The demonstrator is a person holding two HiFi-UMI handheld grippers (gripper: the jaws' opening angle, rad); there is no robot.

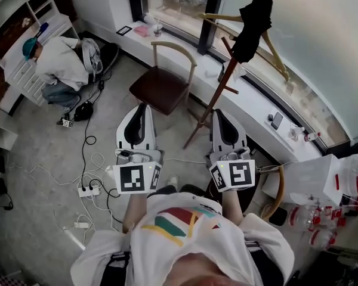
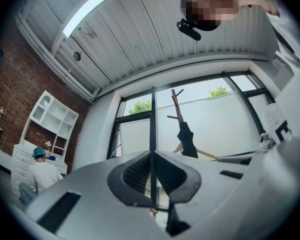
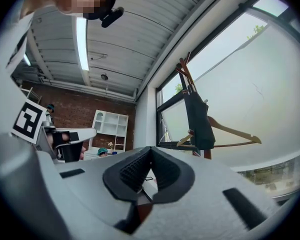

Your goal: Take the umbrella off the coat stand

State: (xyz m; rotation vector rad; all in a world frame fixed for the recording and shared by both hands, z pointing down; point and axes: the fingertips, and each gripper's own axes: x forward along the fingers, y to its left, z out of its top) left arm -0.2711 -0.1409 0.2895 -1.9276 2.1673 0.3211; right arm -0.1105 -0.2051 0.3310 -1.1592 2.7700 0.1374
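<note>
Approach stage, I'd say: left tongs [image 1: 142,107] and right tongs [image 1: 220,113] clenched, empty. The umbrella [image 1: 254,24] hangs on the coat stand [image 1: 217,101] at one o'clock; next, reach and open.

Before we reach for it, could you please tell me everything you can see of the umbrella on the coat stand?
The umbrella is black and folded shut, its fabric soft-looking and loosely bunched. It hangs roughly upright, high on the dark wooden coat stand, close against the pole and in front of the window. A light wooden hanger shows behind it on the same stand. Its handle and tip cannot be made out. The left gripper and right gripper are both well short of it.
</note>
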